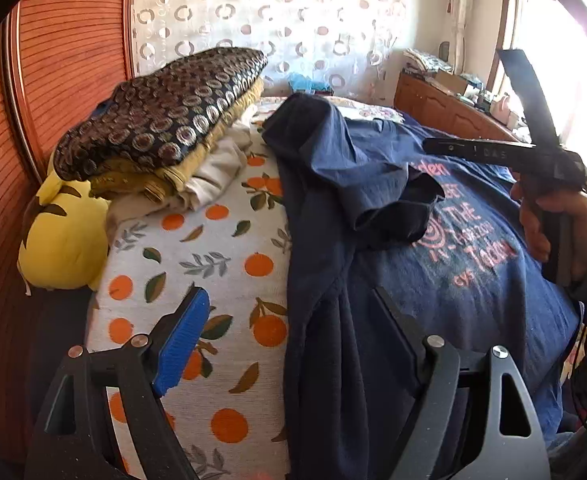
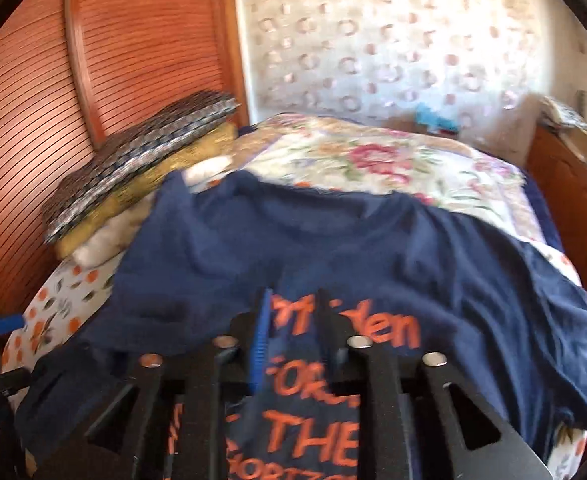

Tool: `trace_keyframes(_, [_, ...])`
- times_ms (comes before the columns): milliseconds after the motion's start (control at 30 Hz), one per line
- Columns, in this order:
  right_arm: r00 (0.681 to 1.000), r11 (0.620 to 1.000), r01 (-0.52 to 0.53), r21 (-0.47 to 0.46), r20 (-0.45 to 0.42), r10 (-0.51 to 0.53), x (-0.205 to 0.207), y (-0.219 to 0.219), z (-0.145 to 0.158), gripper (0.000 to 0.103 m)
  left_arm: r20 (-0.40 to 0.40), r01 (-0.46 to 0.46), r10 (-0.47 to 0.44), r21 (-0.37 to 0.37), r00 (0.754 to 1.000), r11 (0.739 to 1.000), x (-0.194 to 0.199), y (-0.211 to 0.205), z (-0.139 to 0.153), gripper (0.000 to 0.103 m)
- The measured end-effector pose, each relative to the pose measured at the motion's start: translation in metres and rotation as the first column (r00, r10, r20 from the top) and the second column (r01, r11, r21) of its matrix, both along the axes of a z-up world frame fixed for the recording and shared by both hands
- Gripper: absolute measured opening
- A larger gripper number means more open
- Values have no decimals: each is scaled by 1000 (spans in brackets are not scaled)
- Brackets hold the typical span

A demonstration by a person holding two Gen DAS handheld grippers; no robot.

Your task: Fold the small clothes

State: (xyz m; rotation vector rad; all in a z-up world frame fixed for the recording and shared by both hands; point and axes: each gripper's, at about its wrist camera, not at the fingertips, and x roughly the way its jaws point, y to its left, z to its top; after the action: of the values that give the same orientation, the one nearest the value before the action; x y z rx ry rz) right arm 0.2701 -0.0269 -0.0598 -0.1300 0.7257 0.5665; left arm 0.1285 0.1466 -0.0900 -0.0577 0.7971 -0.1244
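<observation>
Two hand-held grippers hover over a navy T-shirt (image 1: pixel 433 280) with orange lettering, spread on a bed whose sheet (image 1: pixel 221 248) is printed with oranges and leaves. One sleeve is folded inward across the shirt's chest. The left gripper (image 1: pixel 289 324) has its jaws spread wide, one blue-padded finger (image 1: pixel 181 336) above the sheet, the other above the shirt's edge, with nothing gripped. The right gripper (image 2: pixel 293 320) sits above the printed chest with jaws partly apart and nothing between them; its view is blurred. Beside the wooden headboard (image 1: pixel 53 80) lie a stack of folded fabrics (image 1: pixel 161 120) and a yellow plush toy (image 1: pixel 61 240).
</observation>
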Motion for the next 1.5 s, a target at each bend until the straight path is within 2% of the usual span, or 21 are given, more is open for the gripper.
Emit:
trace_keyframes(67, [998, 999, -47, 26, -38, 48, -4, 6, -6, 53, -9, -1, 1, 5, 1000, 1000, 1, -1, -4, 81])
trace_keyframes(200, [987, 993, -99, 64, -122, 106, -10, 25, -25, 56, -29, -6, 6, 12, 1000, 1000, 2, -1, -13, 81])
trace_keyframes(367, [974, 991, -104, 84, -192, 118, 11, 37, -47, 56, -54, -13, 13, 7, 998, 1000, 7, 1, -24, 81])
trace_keyframes(467, [971, 990, -73, 120, -216, 98, 31, 44, -48, 56, -47, -12, 14, 26, 999, 1000, 7, -1, -25, 81])
trace_keyframes(533, [961, 982, -57, 182, -257, 103, 40, 32, -40, 56, -47, -13, 14, 31, 999, 999, 7, -1, -26, 81])
trace_keyframes(600, [957, 974, -67, 216, -263, 124, 47, 25, -35, 33, -49, -11, 13, 40, 999, 999, 7, -2, -26, 81])
trace_keyframes(633, [958, 974, -77, 212, -257, 131, 51, 24, -33, 11, -50, -10, 12, 43, 999, 999, 8, -2, -26, 81])
trace_keyframes(667, [961, 976, -77, 205, -244, 127, 52, 20, -29, 6, -51, -11, 13, 44, 999, 999, 8, -2, -26, 81])
trace_keyframes(733, [972, 976, -67, 208, -209, 111, 55, 10, -18, 5, -53, -13, 15, 41, 998, 999, 9, -2, -26, 82])
trace_keyframes(800, [981, 982, -11, 187, -186, 46, 63, -9, -5, 5, -55, -15, 17, 37, 998, 999, 9, -2, -26, 82])
trace_keyframes(900, [988, 991, 57, 125, -150, -38, 74, -34, 9, 6, -59, -25, 26, 29, 998, 999, 10, 0, -25, 81])
trace_keyframes(933, [987, 994, 58, 97, -158, -42, 78, -38, 9, 6, -59, -30, 31, 23, 998, 999, 11, 2, -25, 81])
trace_keyframes(1000, [988, 994, 110, 17, -115, -107, 82, -44, 9, 17, -56, -40, 41, 17, 998, 999, 11, 4, -25, 81])
trace_keyframes(1067, [980, 979, 191, -65, -40, -193, 85, -51, 9, 34, -53, -50, 51, 13, 997, 999, 12, 6, -25, 81])
trace_keyframes(1133, [976, 974, 215, -73, -18, -217, 88, -51, 7, 47, -53, -50, 50, 14, 997, 999, 13, 5, -25, 81])
trace_keyframes(1267, [985, 985, 166, -54, -30, -168, 92, -37, -1, 49, -44, -38, 39, 11, 998, 999, 17, 2, -23, 81])
trace_keyframes(1300, [990, 990, 135, -45, -33, -137, 93, -37, -2, 49, -41, -32, 32, 9, 999, 999, 18, 1, -22, 77])
trace_keyframes(1333, [994, 995, 98, -31, -39, -99, 94, -35, -4, 49, -37, -27, 27, 10, 999, 1000, 19, -1, -21, 65])
trace_keyframes(1367, [997, 997, 69, -26, -44, -70, 96, -28, -9, 49, -33, -17, 18, 13, 999, 1000, 19, -3, -20, 59])
trace_keyframes(1433, [997, 997, 61, -39, -43, -63, 102, -16, -17, 49, -29, 7, -6, 7, 1000, 1000, 17, -6, -19, 39])
trace_keyframes(1500, [997, 998, 48, -40, -50, -50, 105, -9, -25, 49, -8, 17, -17, 10, 1000, 1000, 13, -7, -15, 24])
